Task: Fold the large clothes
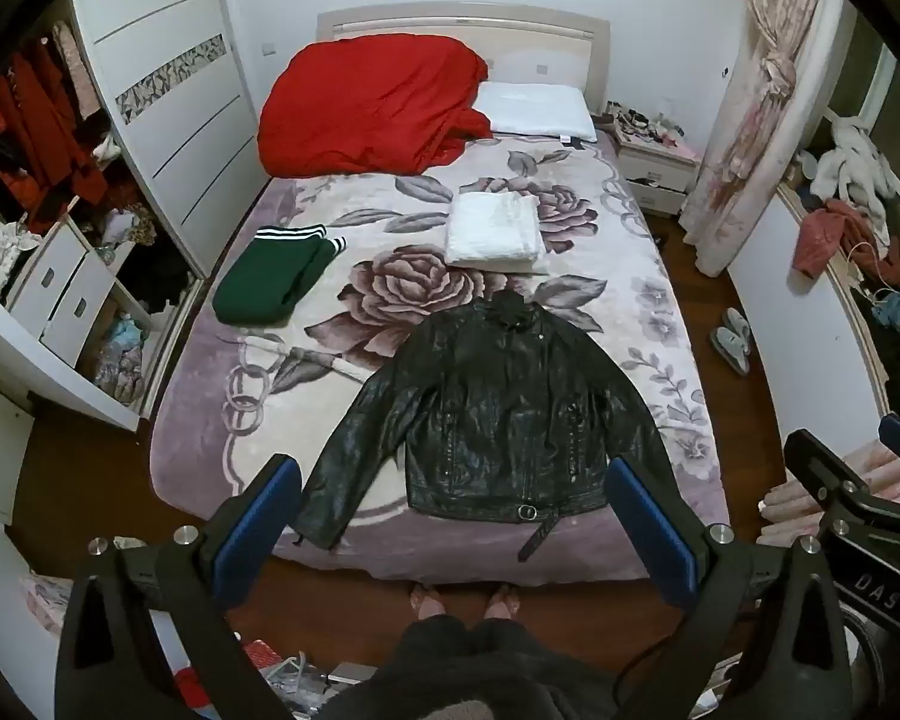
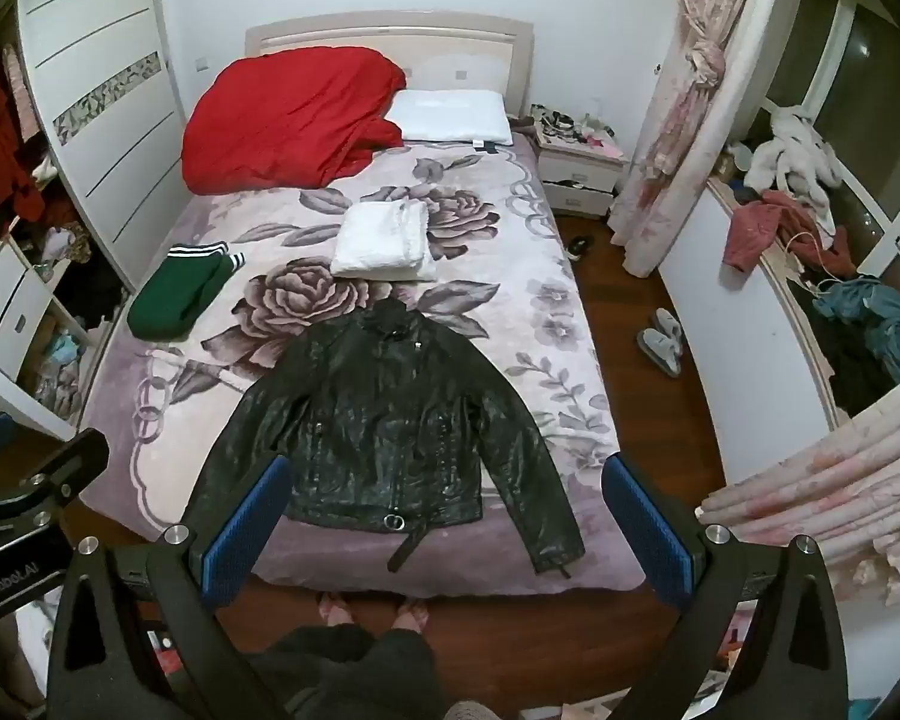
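Bedroom seen from the foot of a bed, both cameras angled down. A black leather jacket lies flat and face up on the floral blanket, collar toward the headboard, both sleeves spread out and down, hem near the foot edge with its belt strap trailing over the edge. Beyond the collar lies a folded white cloth; to the left, near the bed's edge, folded green trousers with white stripes. At the head sit a red quilt and a white pillow. The left gripper hangs above the foot of the bed, jaws spread wide, nothing between the blue pads. The right gripper does likewise, jaws wide and empty; its tip also shows at the right margin of the left view. Neither touches the jacket. The person's 2 feet stand on the wood floor at the bed's foot. An open wardrobe stands left; 2 slippers lie right.
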Demonstrator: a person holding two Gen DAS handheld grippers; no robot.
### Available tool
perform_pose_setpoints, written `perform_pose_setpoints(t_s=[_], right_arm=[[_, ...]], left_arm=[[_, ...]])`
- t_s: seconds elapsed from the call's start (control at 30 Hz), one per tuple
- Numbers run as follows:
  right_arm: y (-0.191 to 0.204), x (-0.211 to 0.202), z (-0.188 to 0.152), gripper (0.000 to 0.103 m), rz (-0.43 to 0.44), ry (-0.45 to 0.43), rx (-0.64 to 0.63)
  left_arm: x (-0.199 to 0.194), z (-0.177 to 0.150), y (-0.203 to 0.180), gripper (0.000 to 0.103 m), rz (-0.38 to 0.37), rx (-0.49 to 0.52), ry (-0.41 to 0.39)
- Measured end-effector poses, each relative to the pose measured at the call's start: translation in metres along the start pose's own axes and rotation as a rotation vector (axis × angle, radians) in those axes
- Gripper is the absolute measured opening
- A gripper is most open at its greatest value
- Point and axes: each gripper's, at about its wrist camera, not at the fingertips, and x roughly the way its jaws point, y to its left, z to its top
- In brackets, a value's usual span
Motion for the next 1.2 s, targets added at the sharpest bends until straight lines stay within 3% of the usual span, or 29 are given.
perform_pose_setpoints(t_s=[0.4,1.2], right_arm=[[-0.013,0.004,0.006,0.103,0.018,0.007,-0.003],[0.001,-0.01,0.019,0.103,0.008,-0.004,-0.013]], left_arm=[[0.0,0.0,0.0,0.103,0.003,-0.003,-0.003],[-0.007,0.004,0.003,0.103,0.009,-0.005,-0.017]])
